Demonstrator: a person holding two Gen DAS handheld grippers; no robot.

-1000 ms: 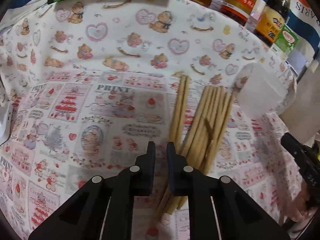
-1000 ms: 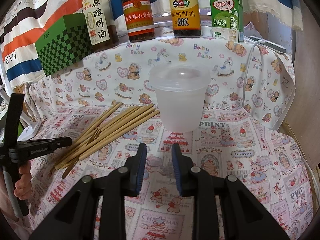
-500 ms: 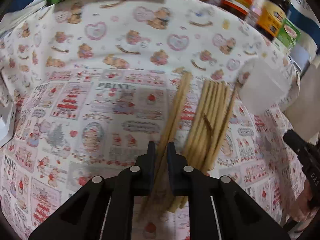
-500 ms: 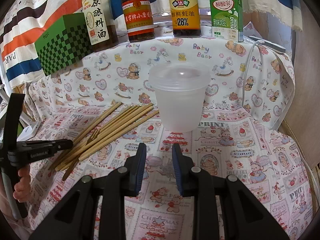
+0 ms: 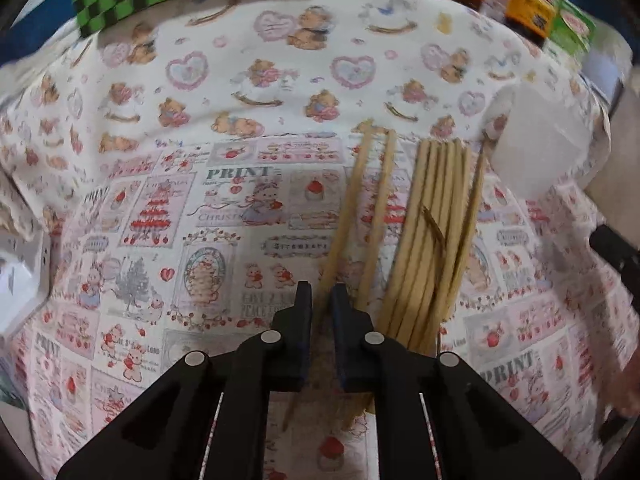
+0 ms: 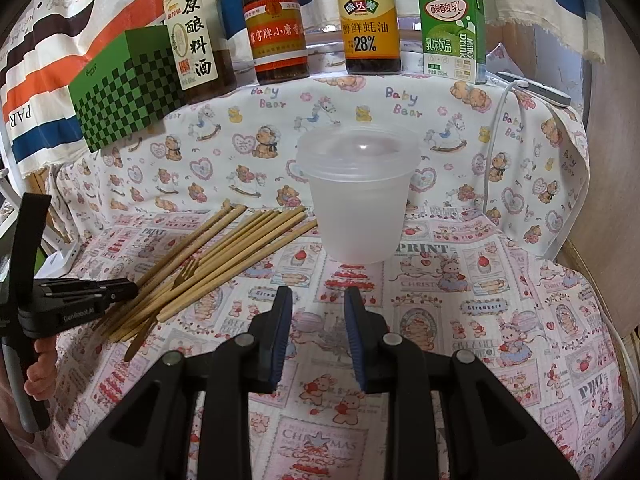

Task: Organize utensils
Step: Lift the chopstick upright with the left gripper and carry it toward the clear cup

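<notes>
Patterned bear-and-strawberry cloth (image 6: 460,264) is covering the whole work surface and running up the back ledge, where one green checkered box (image 6: 124,88), three sauce bottles (image 6: 276,24) and one drink carton (image 6: 452,36) are standing. One translucent plastic cup (image 6: 358,196) is sitting upright mid-cloth, and it looks to be wearing a lid. Just to its left the chopsticks (image 6: 224,256) are lying in a loose fan, roughly ten, exact count unclear where they overlap, with one small dark wooden fork (image 5: 434,226) on top.

Left gripper (image 5: 320,300) is pinching one chopstick (image 5: 348,208) near its lower end, jaws nearly closed on it. Right gripper (image 6: 314,300) is hovering in front of the cup, jaws partly apart, gripping nothing.

Doing it well probably means lifting the stick clear of its neighbour and tipping it upright before heading for the cup; the lid, if on, would need removing first.
</notes>
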